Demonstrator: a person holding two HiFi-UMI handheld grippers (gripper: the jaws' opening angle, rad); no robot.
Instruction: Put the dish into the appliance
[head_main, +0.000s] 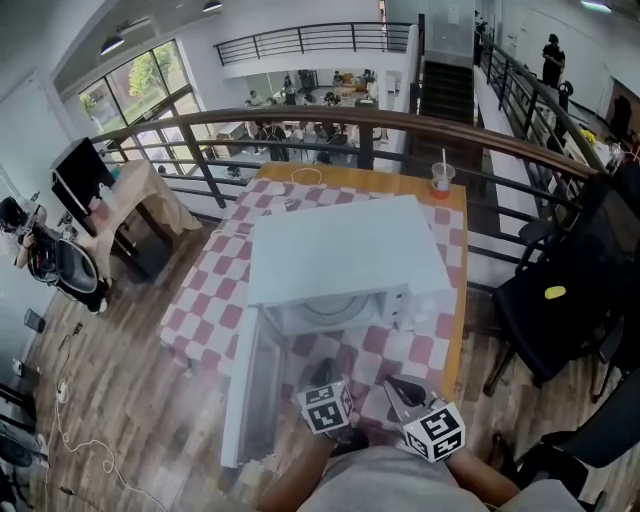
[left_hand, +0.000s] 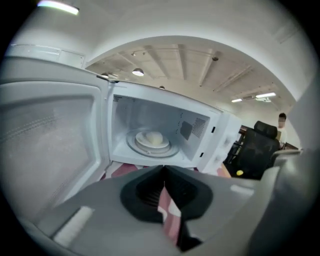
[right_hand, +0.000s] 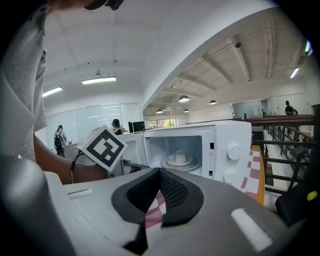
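Note:
A white microwave (head_main: 340, 250) stands on the checkered table (head_main: 215, 300), and its door (head_main: 245, 390) is swung open to the left. Inside, on the turntable, a white dish (left_hand: 152, 139) with pale food sits flat; the right gripper view shows the same dish (right_hand: 180, 159). My left gripper (left_hand: 164, 168) is shut and empty, a short way in front of the cavity and apart from the dish. My right gripper (right_hand: 160, 170) is also shut on nothing, further right in front of the microwave. In the head view, the left gripper (head_main: 325, 373) and right gripper (head_main: 400, 388) hang near the table's front edge.
The open door (left_hand: 50, 145) fills the space at my left. Control knobs (right_hand: 233, 151) sit right of the cavity. A drink cup with a straw (head_main: 441, 178) stands at the table's far right corner. A black chair (head_main: 560, 300) and a railing (head_main: 400, 125) flank the table.

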